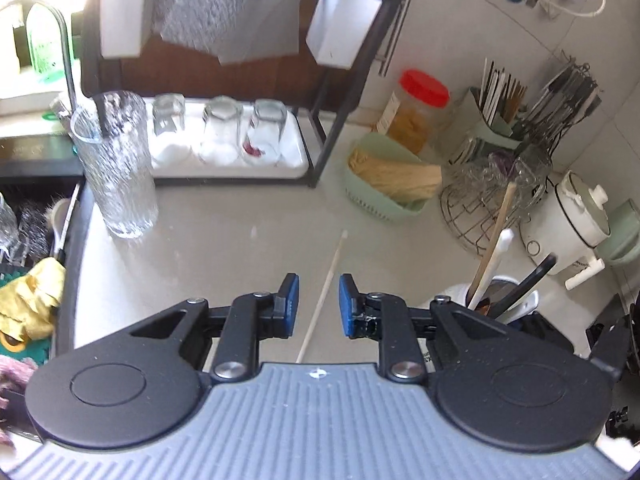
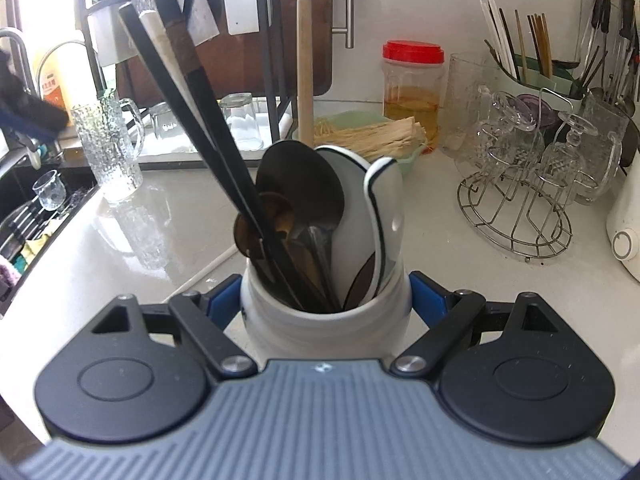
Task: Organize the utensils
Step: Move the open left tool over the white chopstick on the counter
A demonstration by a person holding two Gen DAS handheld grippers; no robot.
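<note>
White chopstick (image 1: 322, 296) lying flat on the pale counter (image 1: 224, 248), framed by the parted, empty blue pads of the left gripper (image 1: 319, 306) just above it, beside the white utensil jar (image 2: 326, 320) full of spoons and clamped by the right gripper (image 2: 326, 304).

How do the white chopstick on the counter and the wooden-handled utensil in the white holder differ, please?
The white chopstick lies flat on the countertop, alone; the wooden-handled utensil stands upright in the white holder among other utensils. The chopstick is thin and white; the wooden handle is thicker and tan. Both are long and straight.
</note>
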